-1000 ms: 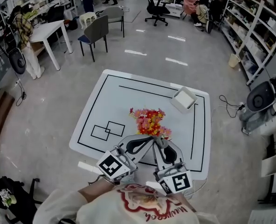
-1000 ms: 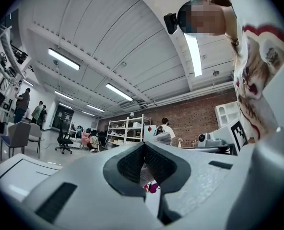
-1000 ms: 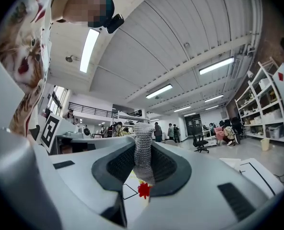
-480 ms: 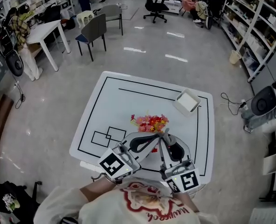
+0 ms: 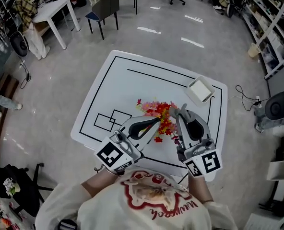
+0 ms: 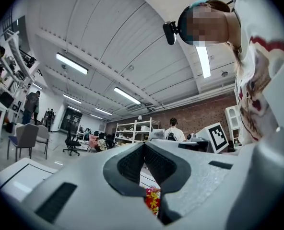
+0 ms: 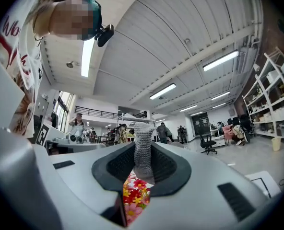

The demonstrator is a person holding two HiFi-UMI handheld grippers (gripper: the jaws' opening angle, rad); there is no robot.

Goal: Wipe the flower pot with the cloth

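The left gripper (image 5: 156, 120) is staying pressed together on nothing, while the right gripper (image 5: 181, 110) is pinching the grey cloth (image 7: 143, 150). Compared with a second ago, they are sitting wider apart, flanking the flower pot (image 5: 157, 114) on the table (image 5: 108, 95), and the right one is now lying beside the blooms.

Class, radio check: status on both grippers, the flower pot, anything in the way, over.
Left gripper shut, empty. Right gripper shut on grey cloth. Flowers at both tips; pot itself hidden. White box off to the side, clear.
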